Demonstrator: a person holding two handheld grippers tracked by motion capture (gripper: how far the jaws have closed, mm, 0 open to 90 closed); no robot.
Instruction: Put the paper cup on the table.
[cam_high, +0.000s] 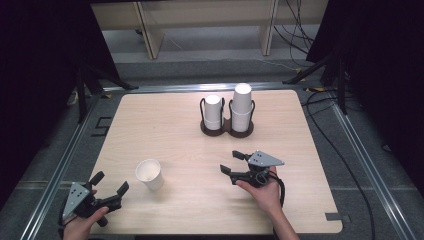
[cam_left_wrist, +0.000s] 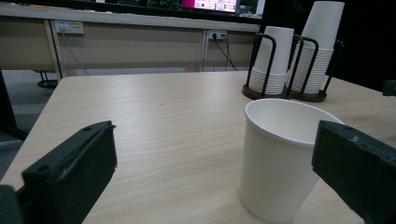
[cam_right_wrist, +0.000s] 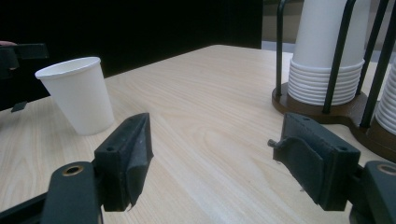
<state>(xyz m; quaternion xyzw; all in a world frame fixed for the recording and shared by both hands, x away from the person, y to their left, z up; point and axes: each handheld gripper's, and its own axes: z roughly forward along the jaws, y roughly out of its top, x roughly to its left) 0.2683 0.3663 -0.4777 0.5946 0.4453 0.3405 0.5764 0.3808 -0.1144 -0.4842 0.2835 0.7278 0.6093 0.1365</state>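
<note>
Nearest to me, I have the left gripper low at the near left corner of the surface, its jaws spread wide and holding nothing. Just beyond it, a single white paper cup stands upright on the pale wood-grain surface, mouth up, long axis vertical, tapering toward its base. In the left gripper view the cup sits right of centre, close to the right jaw; I cannot tell whether they touch. Its wall is smooth and matte with a rolled rim, and I read no print or label on it.

To the right, I hold the right gripper over the near middle of the surface, jaws apart and empty, aimed left and away; the cup lies well ahead of it.

Farther off, a dark wire cup holder on a brown base carries two stacks of white cups, nested mouth down, the right stack taller.
</note>
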